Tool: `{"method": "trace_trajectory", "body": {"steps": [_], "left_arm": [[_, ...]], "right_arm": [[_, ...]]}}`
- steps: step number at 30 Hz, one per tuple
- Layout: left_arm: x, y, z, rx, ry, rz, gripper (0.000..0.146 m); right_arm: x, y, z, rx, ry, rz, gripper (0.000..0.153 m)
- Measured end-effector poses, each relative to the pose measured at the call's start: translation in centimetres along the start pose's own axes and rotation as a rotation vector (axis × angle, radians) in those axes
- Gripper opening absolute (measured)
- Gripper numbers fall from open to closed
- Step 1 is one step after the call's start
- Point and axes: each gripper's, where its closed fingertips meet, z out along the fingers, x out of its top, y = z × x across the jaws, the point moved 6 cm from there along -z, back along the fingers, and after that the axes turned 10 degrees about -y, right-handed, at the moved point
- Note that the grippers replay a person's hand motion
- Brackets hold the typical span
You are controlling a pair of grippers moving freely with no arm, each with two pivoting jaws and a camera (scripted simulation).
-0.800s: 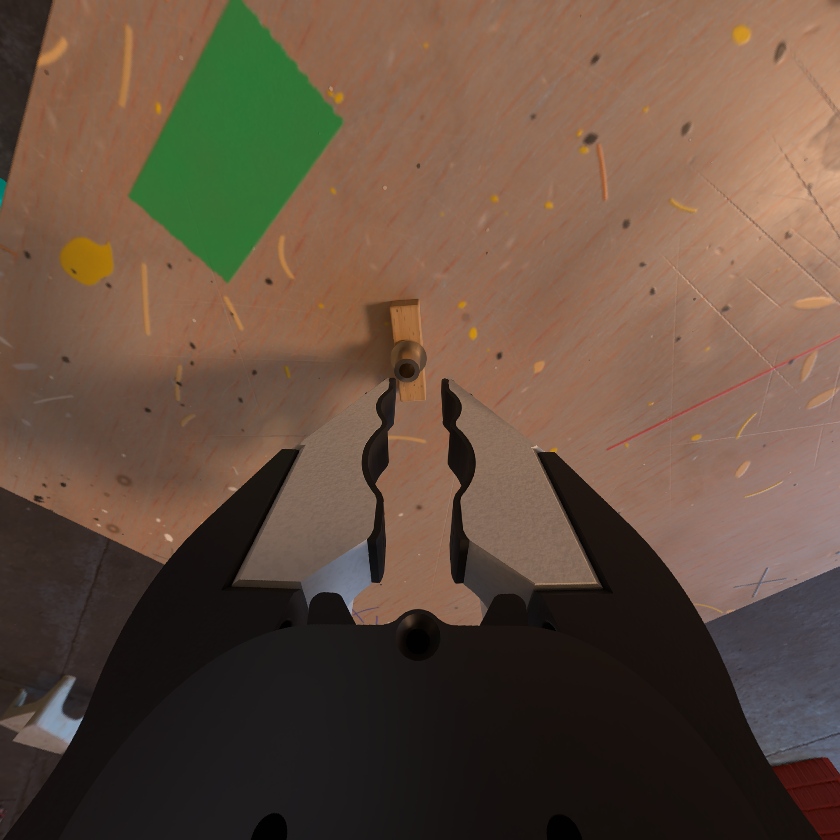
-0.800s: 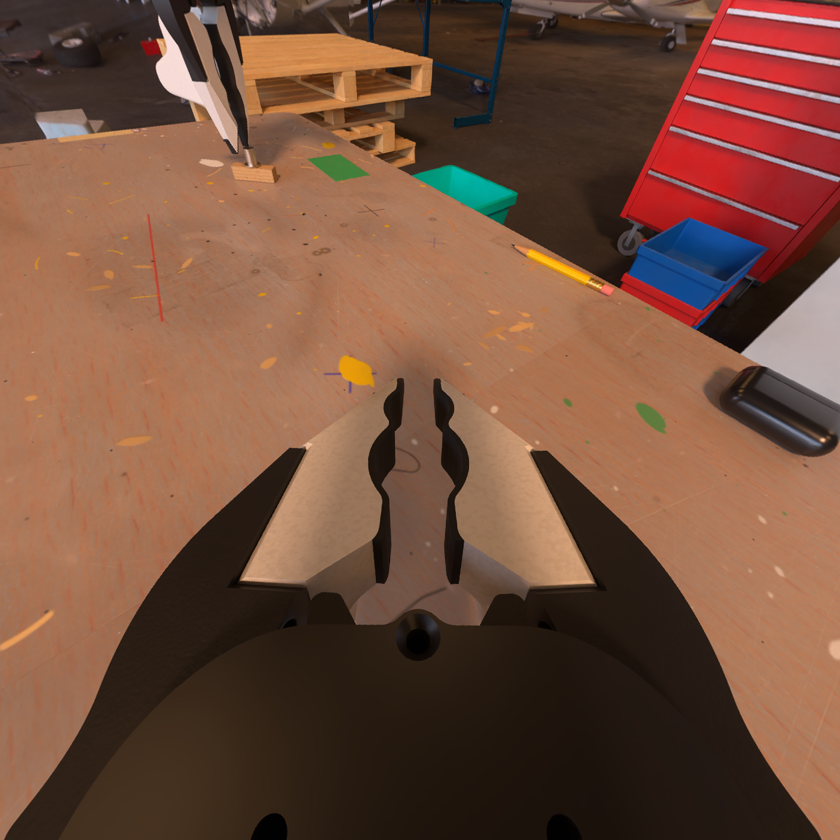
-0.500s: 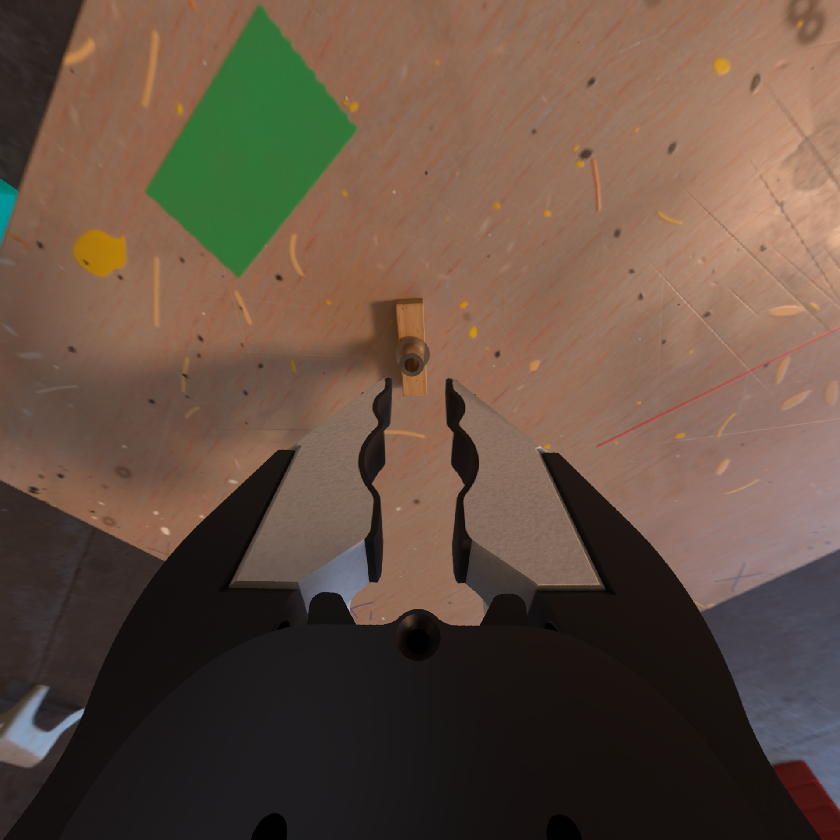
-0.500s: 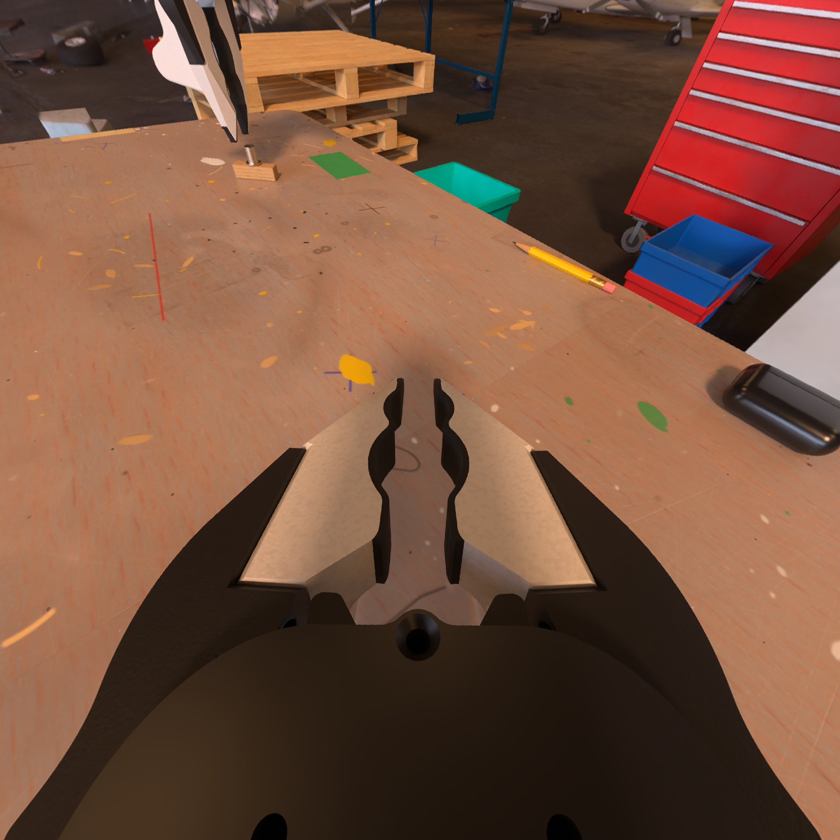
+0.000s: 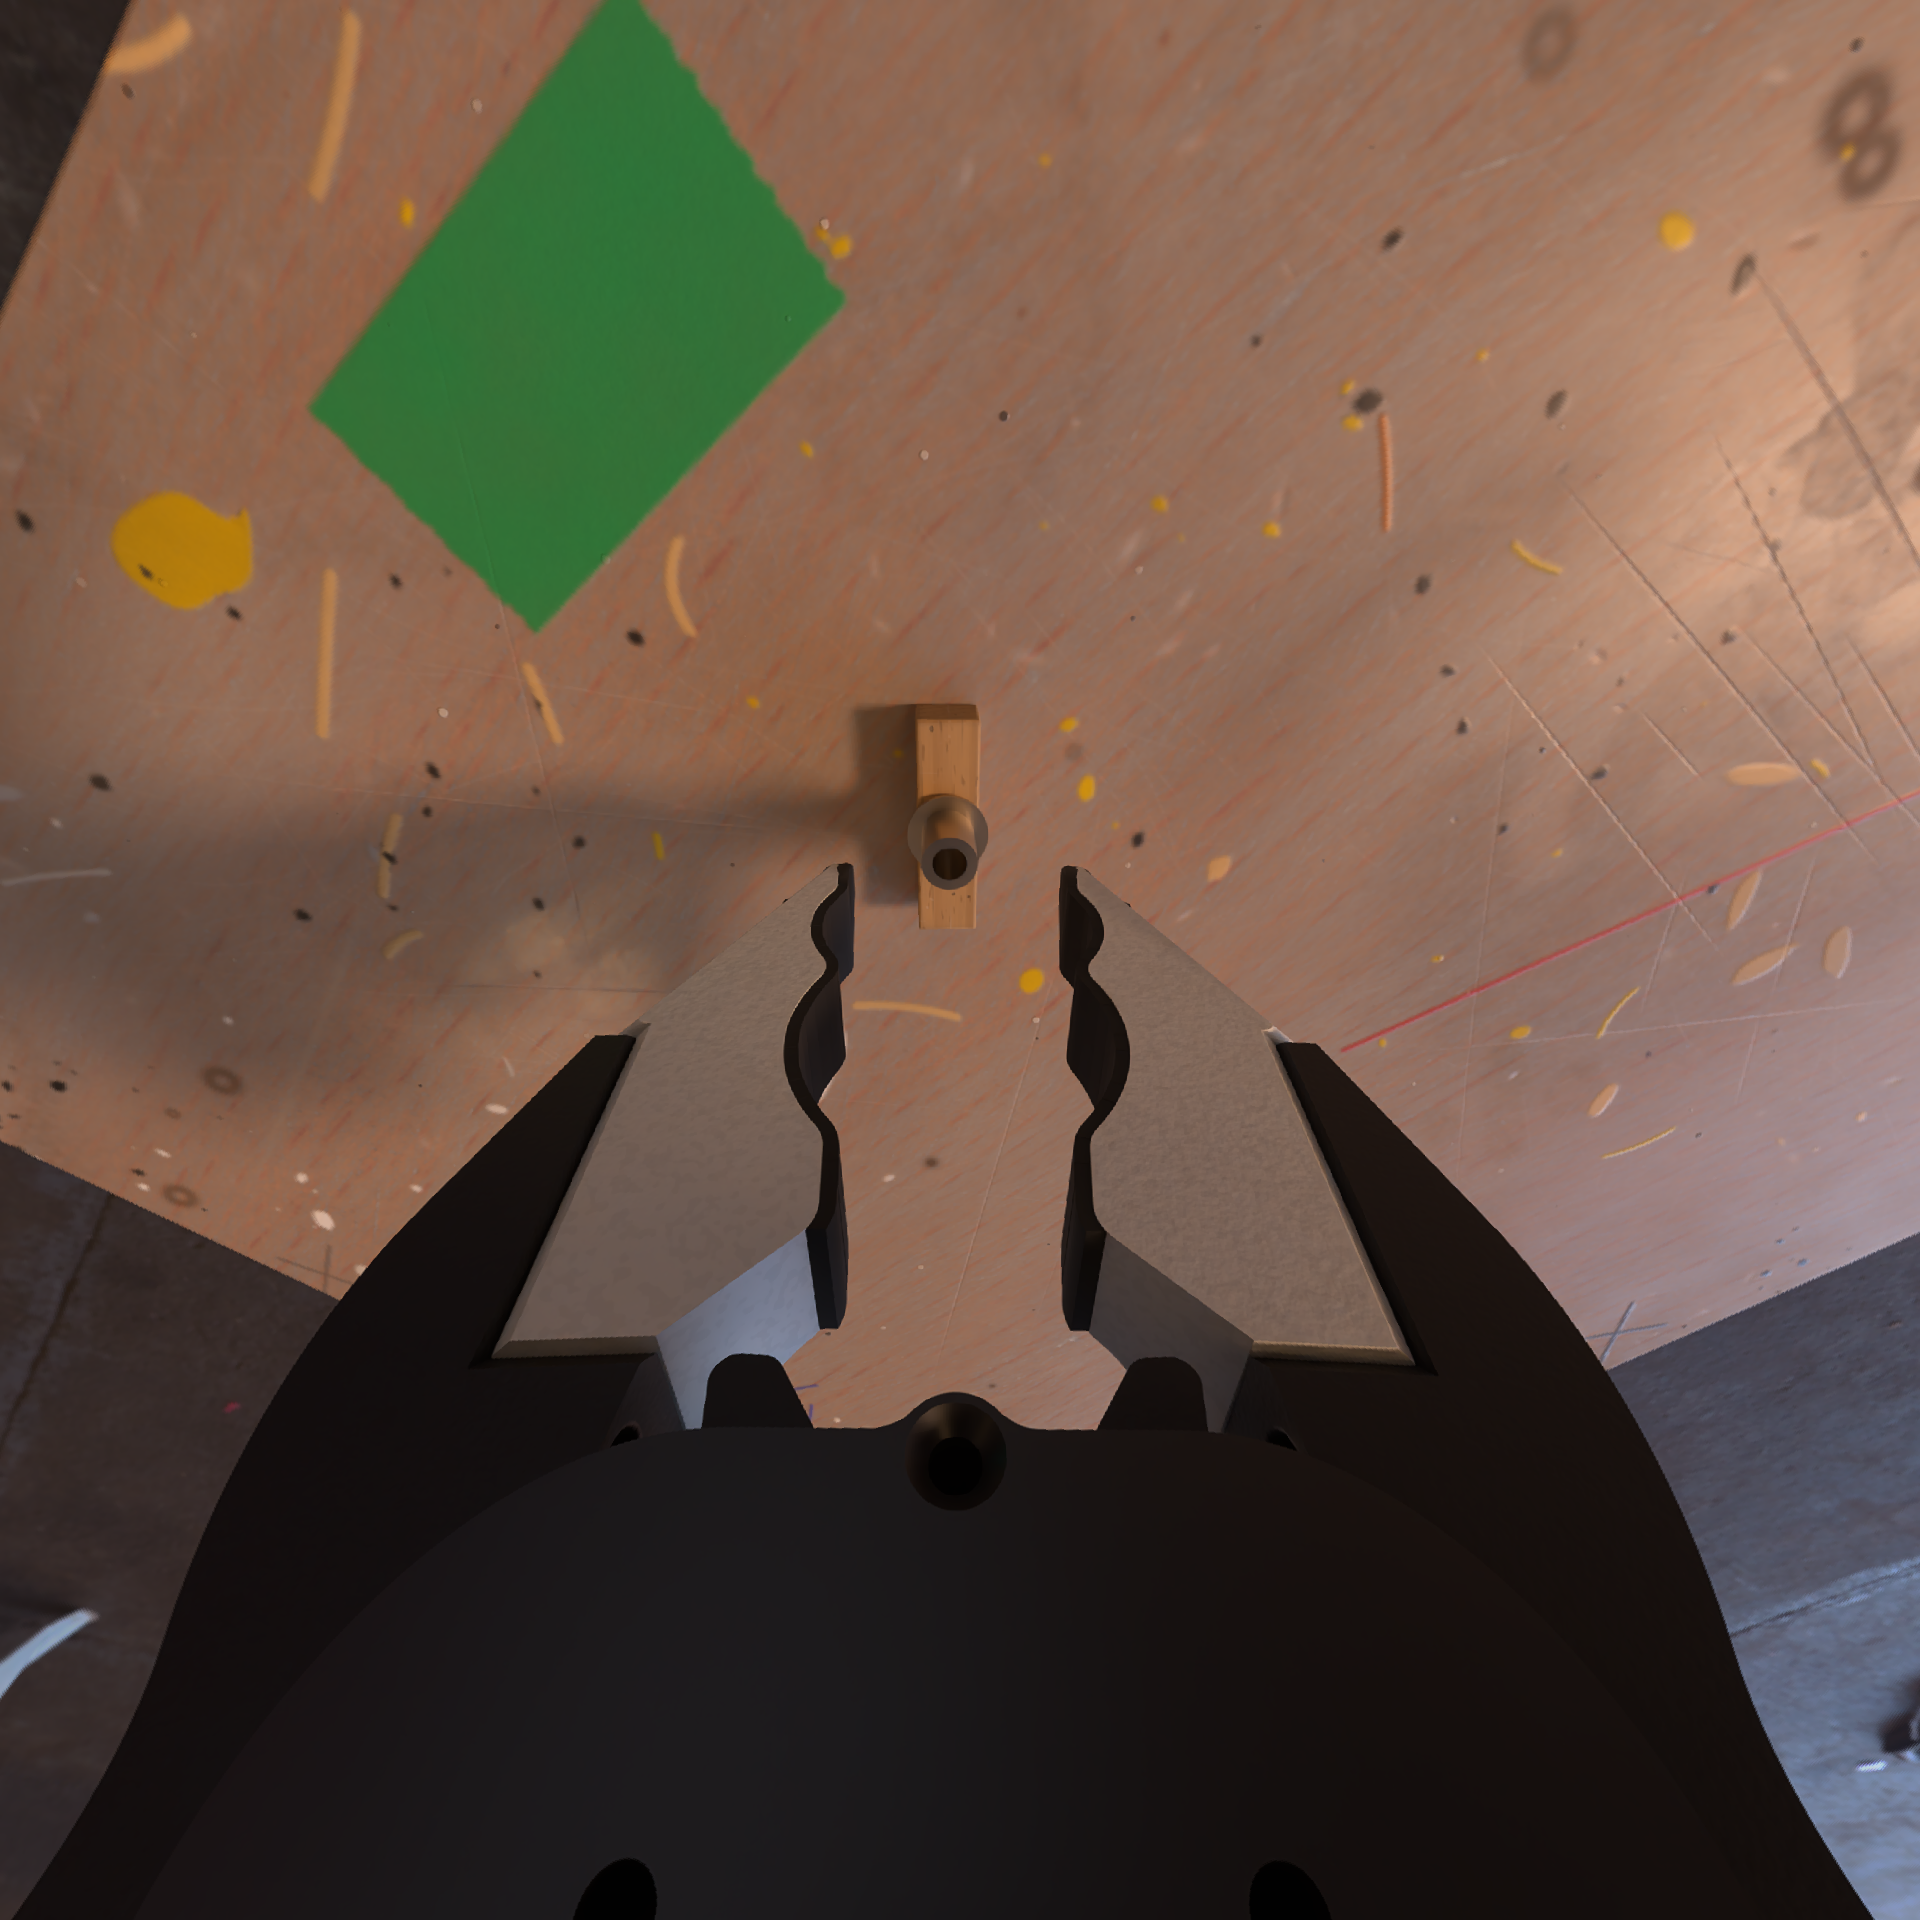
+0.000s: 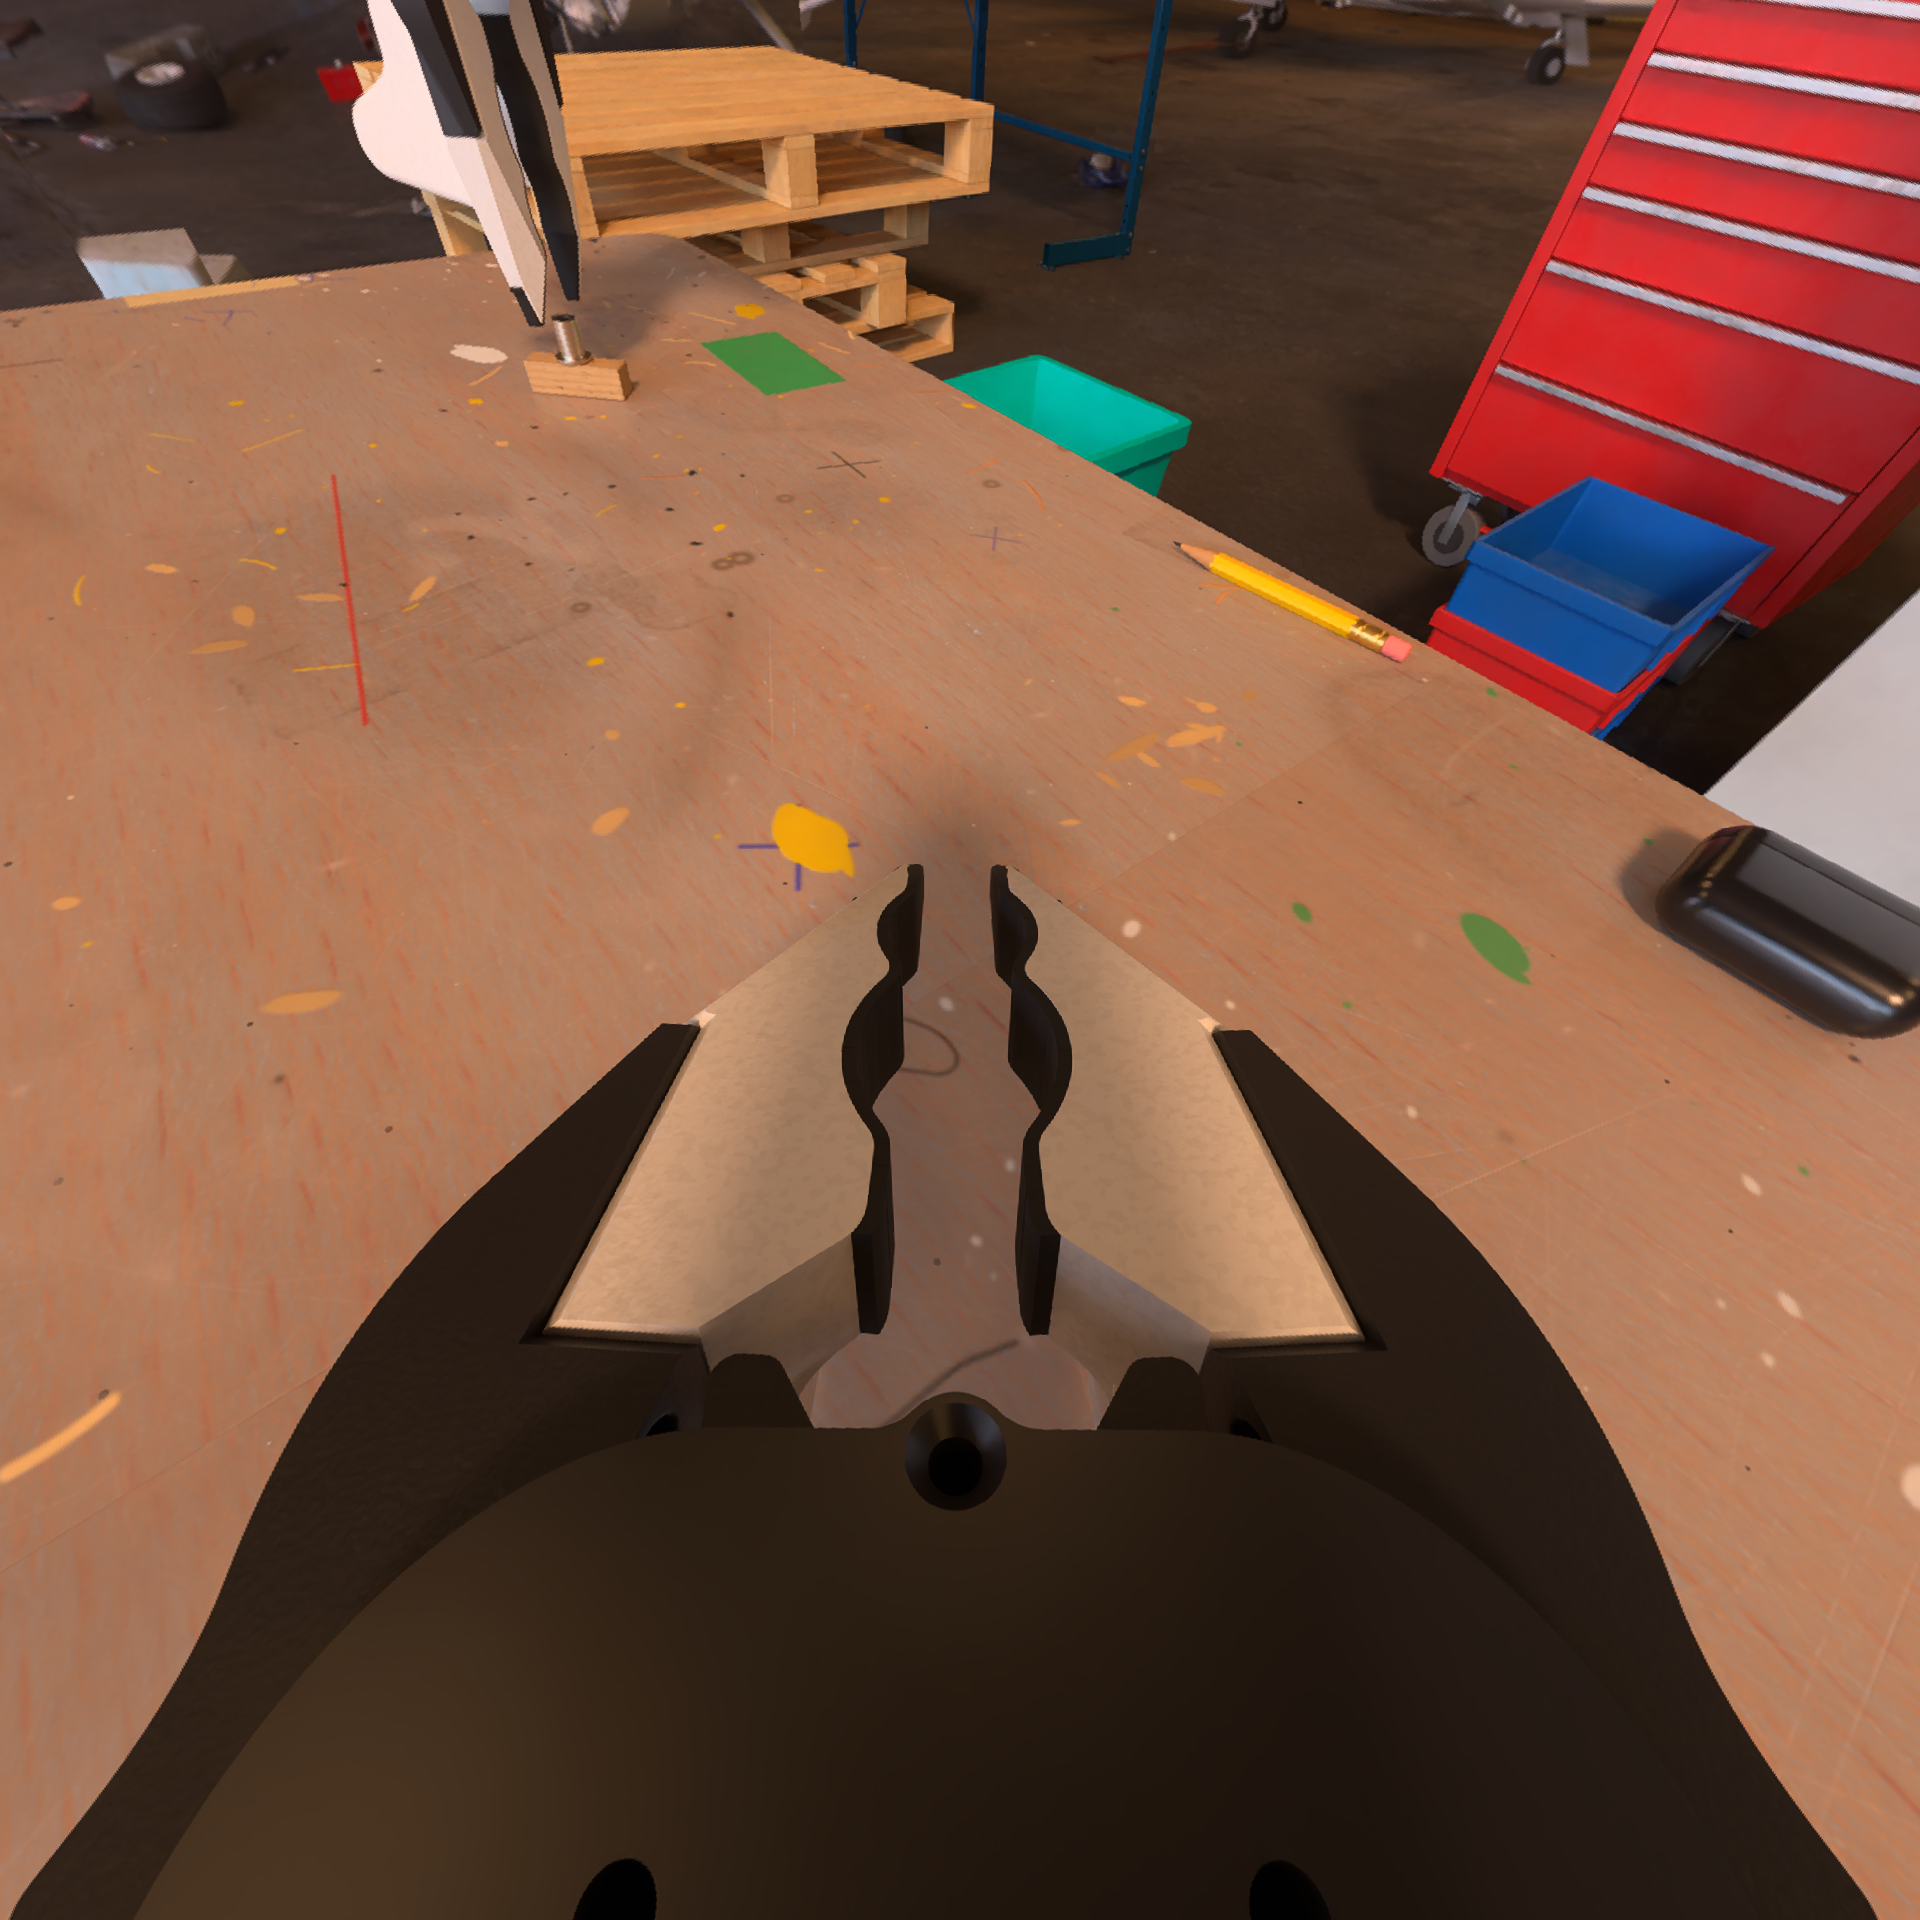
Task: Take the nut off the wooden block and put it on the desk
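Observation:
A small wooden block [image 5: 948, 748] lies on the desk [image 5: 1351, 727], with a grey metal nut [image 5: 947, 847] standing upright on it. My left gripper [image 5: 956, 883] hangs above them, pointing down, jaws open and empty, and the nut shows just beyond the gap between its tips. In the right wrist view the left gripper [image 6: 551, 301] has its tips just above the nut [image 6: 566, 338] and block [image 6: 578, 376], at the desk's far left. My right gripper [image 6: 954, 878] is low over the near desk, with a narrow gap between its fingers and nothing held.
A green patch [image 6: 771, 362] is painted beside the block. A yellow pencil [image 6: 1294, 603] and a black case [image 6: 1787, 930] lie near the right edge. Off the desk stand a teal bin [image 6: 1081, 416], a blue bin [image 6: 1600, 582], a red tool cabinet [image 6: 1714, 260] and wooden pallets [image 6: 769, 135].
My left gripper rose off the nut, then opened its jaws wider above it. The nut stays on the block. The right gripper has not moved.

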Motion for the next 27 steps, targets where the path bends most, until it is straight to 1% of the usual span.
{"method": "trace_trajectory", "body": {"steps": [5, 9, 11, 12, 15, 22, 24, 27], "left_arm": [[0.1, -0.2, 0.8, 0.020, -0.040, -0.009, 0.037], [0.0, -0.1, 1.2, 0.005, -0.059, -0.010, 0.024], [-0.1, -0.1, 1.2, 0.007, -0.062, -0.006, 0.013], [-0.1, -0.1, 1.2, 0.007, -0.062, -0.005, 0.010], [-0.2, -0.2, 0.8, 0.000, -0.053, -0.016, 0.010], [-0.7, -0.4, -1.7, 0.014, 0.026, -0.046, 0.010], [-1.1, -0.2, -3.1, 0.040, 0.061, -0.051, 0.010], [-1.8, 0.6, -6.4, 0.074, 0.139, -0.061, 0.010]], "right_arm": [[0.0, 0.0, -0.1, -0.003, 0.006, 0.003, 0.013], [0.0, 0.0, 0.0, -0.002, 0.003, 0.001, 0.013], [0.0, 0.0, 0.0, -0.001, 0.002, -0.001, 0.013], [0.0, 0.0, 0.0, -0.001, 0.002, -0.003, 0.013], [0.0, -0.1, -0.1, -0.001, -0.001, -0.011, 0.013], [-0.1, -0.4, 0.1, 0.000, -0.018, -0.034, 0.013], [-0.1, -0.4, 0.1, -0.001, -0.022, -0.037, 0.013], [-0.1, -0.5, 0.1, 0.002, -0.025, -0.040, 0.013]]}}
